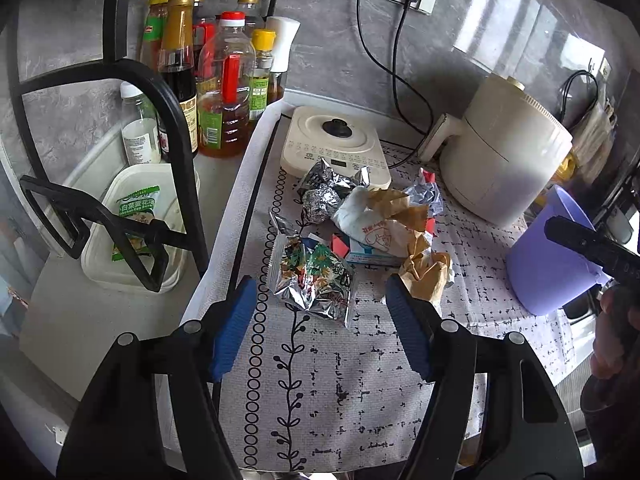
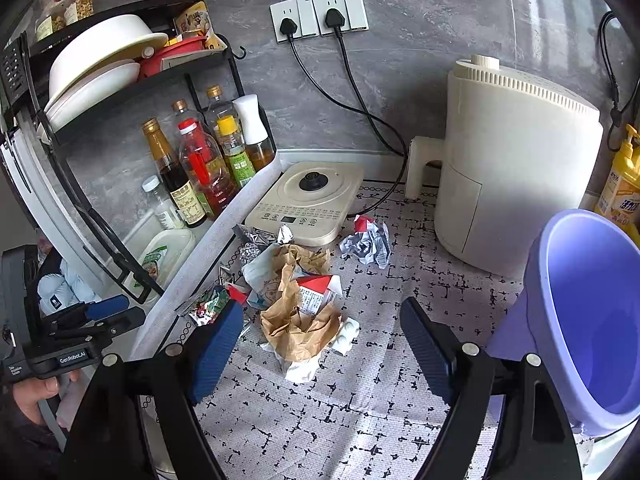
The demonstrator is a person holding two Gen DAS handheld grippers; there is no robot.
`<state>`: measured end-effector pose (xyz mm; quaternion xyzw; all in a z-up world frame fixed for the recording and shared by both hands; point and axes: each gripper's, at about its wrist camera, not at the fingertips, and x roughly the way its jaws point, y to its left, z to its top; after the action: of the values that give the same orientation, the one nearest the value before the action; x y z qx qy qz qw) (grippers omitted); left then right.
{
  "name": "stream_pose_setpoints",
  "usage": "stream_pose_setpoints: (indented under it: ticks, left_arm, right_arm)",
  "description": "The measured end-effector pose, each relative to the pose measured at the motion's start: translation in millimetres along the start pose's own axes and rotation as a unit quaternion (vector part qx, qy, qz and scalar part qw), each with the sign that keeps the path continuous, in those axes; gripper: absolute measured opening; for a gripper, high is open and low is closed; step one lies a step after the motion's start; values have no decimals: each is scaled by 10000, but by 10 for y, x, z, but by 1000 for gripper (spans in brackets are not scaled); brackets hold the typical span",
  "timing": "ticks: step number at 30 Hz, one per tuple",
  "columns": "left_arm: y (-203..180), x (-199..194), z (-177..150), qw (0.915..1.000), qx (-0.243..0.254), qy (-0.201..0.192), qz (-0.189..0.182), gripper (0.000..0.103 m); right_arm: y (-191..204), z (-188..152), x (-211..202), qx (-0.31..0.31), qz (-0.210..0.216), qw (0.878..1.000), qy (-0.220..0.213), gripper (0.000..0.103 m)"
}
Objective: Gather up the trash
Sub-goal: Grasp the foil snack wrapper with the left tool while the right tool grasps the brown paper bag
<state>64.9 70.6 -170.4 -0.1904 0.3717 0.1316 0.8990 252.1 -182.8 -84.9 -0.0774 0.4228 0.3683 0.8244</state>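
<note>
Both grippers hang spread and empty over a heap of light, crumpled rubbish on the desk.

The left gripper [image 1: 320,300] is released just short of the foil snack wrapper [image 1: 314,282], which looks thin, slick and springy; I'd pinch it across a creased edge, since a flat face may slide off the pads. The right gripper [image 2: 322,334] is likewise released, lined up on the brown paper bag [image 2: 298,330], soft, nearly weightless, best taken at its bunched middle. The small carton [image 2: 316,294] lying on it seems stiffer and could tumble off. The purple bin [image 2: 580,320] stands tilted just beside the right gripper, near the pile.
</note>
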Motion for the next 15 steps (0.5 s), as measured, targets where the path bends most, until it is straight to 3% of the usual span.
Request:
stream_pose_setpoints:
  ticks: [3,15]
  left_arm:
    - [102,181,-34,9997,-233,56,50,59]
    - [96,767,-130,9983,-406,279,326,59]
  right_arm:
    - [-26,-44,198,-60,124,9997,219,71]
    - [103,-229,885,-572,480,9926,962,62]
